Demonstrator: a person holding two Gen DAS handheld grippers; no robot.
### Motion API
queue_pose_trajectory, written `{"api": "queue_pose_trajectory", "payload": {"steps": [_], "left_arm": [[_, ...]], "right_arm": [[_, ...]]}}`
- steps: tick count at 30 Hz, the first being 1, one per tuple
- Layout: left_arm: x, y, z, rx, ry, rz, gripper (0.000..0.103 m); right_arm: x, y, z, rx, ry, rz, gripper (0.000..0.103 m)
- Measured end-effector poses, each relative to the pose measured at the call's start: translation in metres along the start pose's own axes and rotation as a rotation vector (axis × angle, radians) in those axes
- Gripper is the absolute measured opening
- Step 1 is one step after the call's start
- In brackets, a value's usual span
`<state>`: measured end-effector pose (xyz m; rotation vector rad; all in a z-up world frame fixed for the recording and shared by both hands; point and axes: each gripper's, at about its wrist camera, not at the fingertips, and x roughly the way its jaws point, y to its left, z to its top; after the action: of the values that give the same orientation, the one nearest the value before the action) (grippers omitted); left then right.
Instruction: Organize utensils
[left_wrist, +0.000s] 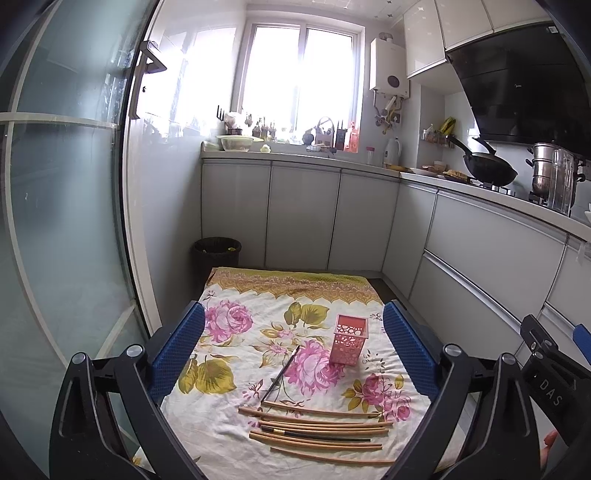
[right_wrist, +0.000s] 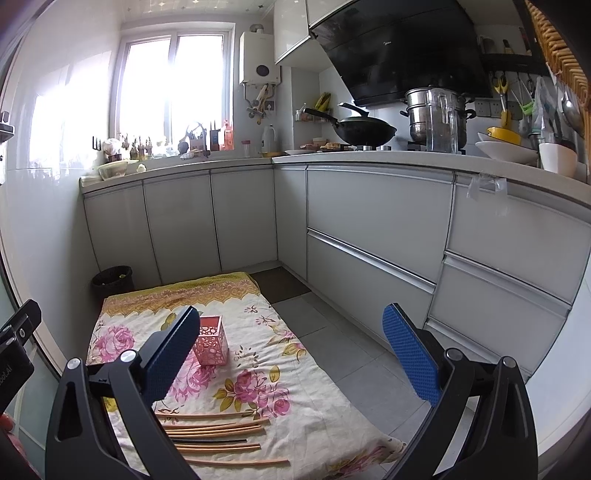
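Note:
A pink perforated utensil holder (left_wrist: 350, 344) (right_wrist: 211, 344) stands upright on a floral cloth (left_wrist: 240, 369) (right_wrist: 303, 413) spread on the floor. Several wooden chopsticks (left_wrist: 321, 430) (right_wrist: 218, 430) lie side by side near the cloth's front edge, with a dark one (left_wrist: 325, 438) (right_wrist: 210, 441) among them. Another dark chopstick (left_wrist: 280, 373) lies apart, slanting toward the holder. My left gripper (left_wrist: 294, 350) hovers open above the cloth, nothing between its blue pads. My right gripper (right_wrist: 291, 354) is open too and empty, off to the right over the cloth's edge and the floor tiles.
A dark wastebasket (left_wrist: 217, 254) (right_wrist: 112, 282) stands behind the cloth's far left corner. Grey cabinets (left_wrist: 303, 214) (right_wrist: 369, 229) run along the back and right. A glass door (left_wrist: 66, 221) is on the left. A wok (right_wrist: 364, 133) and pots sit on the counter.

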<state>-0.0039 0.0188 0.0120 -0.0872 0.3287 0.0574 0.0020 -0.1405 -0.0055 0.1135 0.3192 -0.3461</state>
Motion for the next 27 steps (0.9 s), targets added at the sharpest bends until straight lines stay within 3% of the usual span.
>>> {"api": "queue_pose_trajectory", "payload": {"steps": [27], "left_arm": [[0.0058,-0.0042,-0.0099,0.001,0.011,0.0,0.094]], "right_arm": [[0.0099,-0.0015,-0.0027,0.008,0.036,0.012,0.096]]}}
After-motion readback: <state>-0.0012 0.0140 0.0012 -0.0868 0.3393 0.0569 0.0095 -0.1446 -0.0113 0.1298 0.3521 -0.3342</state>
